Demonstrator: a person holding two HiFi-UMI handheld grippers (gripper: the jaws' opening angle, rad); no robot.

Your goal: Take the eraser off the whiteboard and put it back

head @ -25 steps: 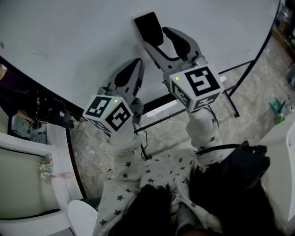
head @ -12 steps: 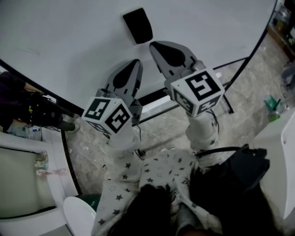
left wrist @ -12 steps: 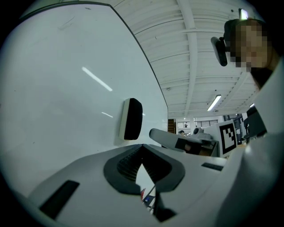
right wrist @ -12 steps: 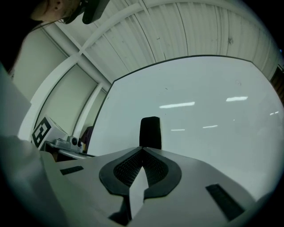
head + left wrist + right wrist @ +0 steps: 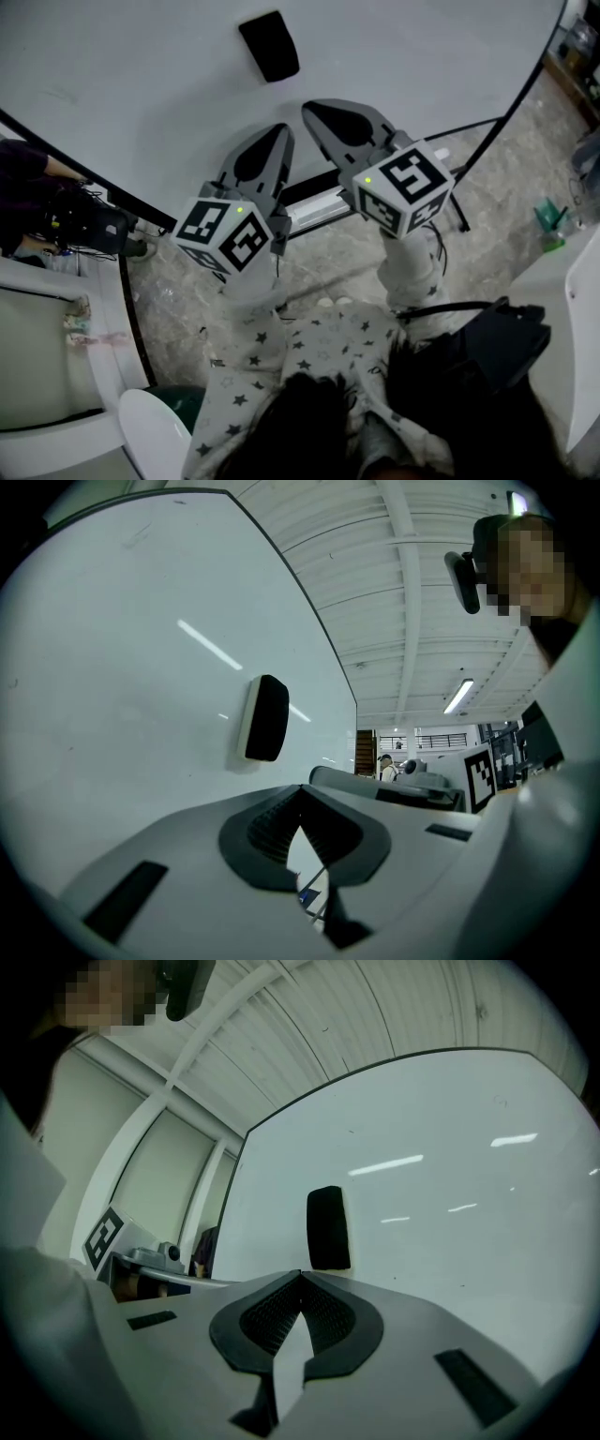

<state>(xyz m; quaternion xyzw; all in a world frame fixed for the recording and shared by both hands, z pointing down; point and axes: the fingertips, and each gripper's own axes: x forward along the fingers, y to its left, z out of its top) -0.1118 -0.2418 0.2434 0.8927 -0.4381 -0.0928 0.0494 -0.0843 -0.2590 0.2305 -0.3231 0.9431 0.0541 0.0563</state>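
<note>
The black eraser (image 5: 269, 45) sticks to the whiteboard (image 5: 141, 66), alone and untouched. My right gripper (image 5: 309, 108) is shut and empty, its tips a short way below and right of the eraser. In the right gripper view the eraser (image 5: 328, 1227) stands just above the closed tips (image 5: 301, 1274). My left gripper (image 5: 278, 131) is also shut with nothing in it, lower and beside the right one. From the left gripper view the eraser (image 5: 265, 718) sits up and left of the shut tips (image 5: 300, 789).
The board's tray rail (image 5: 319, 211) runs under both grippers, and black stand legs (image 5: 469, 211) reach across the stone floor. A person in dark clothes (image 5: 28, 178) is at the left with a white table (image 5: 56, 375). A black bag (image 5: 487, 347) hangs near my right side.
A second ago the right gripper's jaws were open around the eraser. They have shut and drawn back down off the board, leaving the eraser stuck there. The left gripper barely moved.
</note>
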